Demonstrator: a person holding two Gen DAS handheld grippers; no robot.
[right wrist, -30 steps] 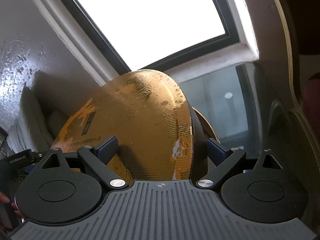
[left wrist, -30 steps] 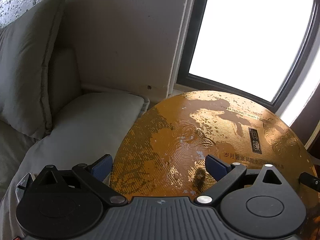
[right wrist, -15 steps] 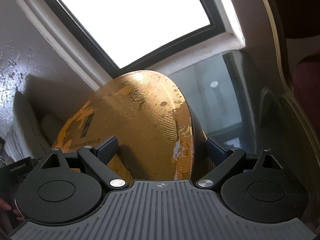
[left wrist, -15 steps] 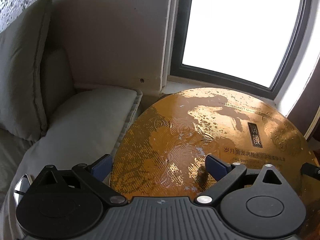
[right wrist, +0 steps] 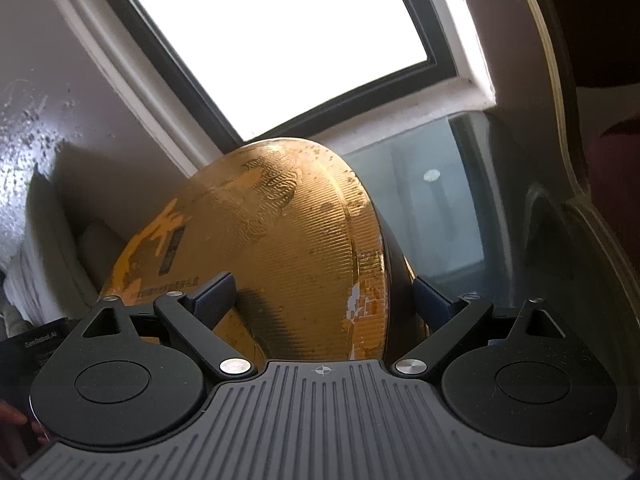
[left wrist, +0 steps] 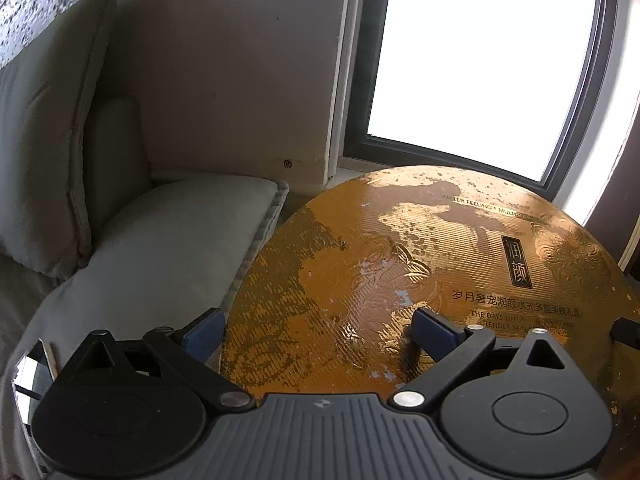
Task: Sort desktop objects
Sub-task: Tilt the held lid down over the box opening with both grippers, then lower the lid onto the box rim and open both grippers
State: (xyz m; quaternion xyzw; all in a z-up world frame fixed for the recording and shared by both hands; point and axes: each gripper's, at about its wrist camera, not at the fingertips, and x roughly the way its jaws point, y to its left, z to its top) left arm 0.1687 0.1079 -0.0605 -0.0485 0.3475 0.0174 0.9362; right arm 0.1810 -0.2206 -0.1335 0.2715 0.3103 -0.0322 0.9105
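Gold round box (left wrist: 400, 280), its worn lid printed with dark lettering, was seen held up in front of a bright window (left wrist: 472, 60), with a grey cushion (left wrist: 160, 248) to its left. The left gripper (left wrist: 316, 330) was clamped across the box's near left edge, one blue pad lying on the lid face. The right gripper (right wrist: 324, 296) was spread wide and clamped over the box's thick right rim, a pad on each side.
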